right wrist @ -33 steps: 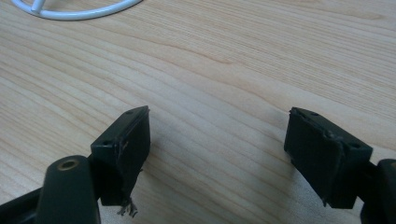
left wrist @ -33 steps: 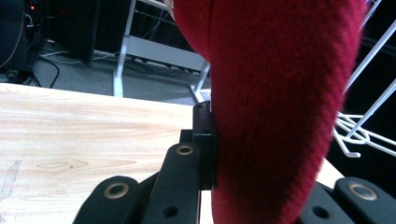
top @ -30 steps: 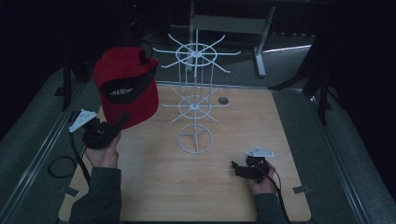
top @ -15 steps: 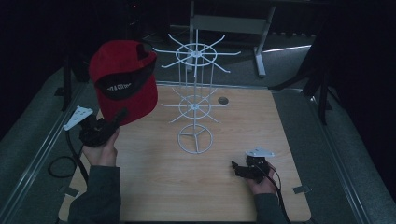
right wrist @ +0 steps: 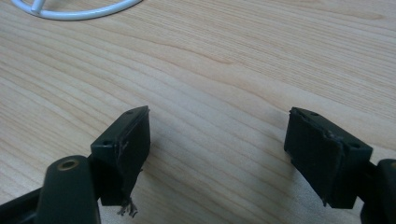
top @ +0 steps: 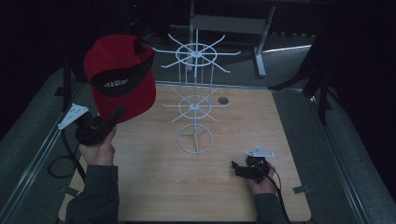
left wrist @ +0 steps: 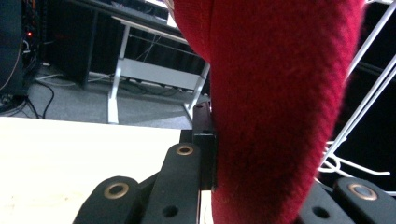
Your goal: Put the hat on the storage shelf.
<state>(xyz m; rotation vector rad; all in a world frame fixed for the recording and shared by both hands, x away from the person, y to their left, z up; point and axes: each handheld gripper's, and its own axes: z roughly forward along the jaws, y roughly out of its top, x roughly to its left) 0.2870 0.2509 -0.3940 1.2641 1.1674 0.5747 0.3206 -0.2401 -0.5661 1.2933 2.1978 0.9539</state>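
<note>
The left gripper (top: pixel 113 116) pinches the red baseball cap (top: pixel 120 74) by the edge of its brim, high above the table's left edge, so the cap could swing, slip free or snag a white wire display rack (top: pixel 196 100) prong. Its long axis stands nearly upright, crown topmost, dark underside facing the person. The right gripper (right wrist: pixel 217 140), jaws wide and empty, rests near the table's front right corner.

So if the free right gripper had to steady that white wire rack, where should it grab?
Judging by shape, the thin upright centre post of the white wire rack, between its two spoke tiers, approached from the right gripper's own side with jaws level: spokes crowd elsewhere.
</note>
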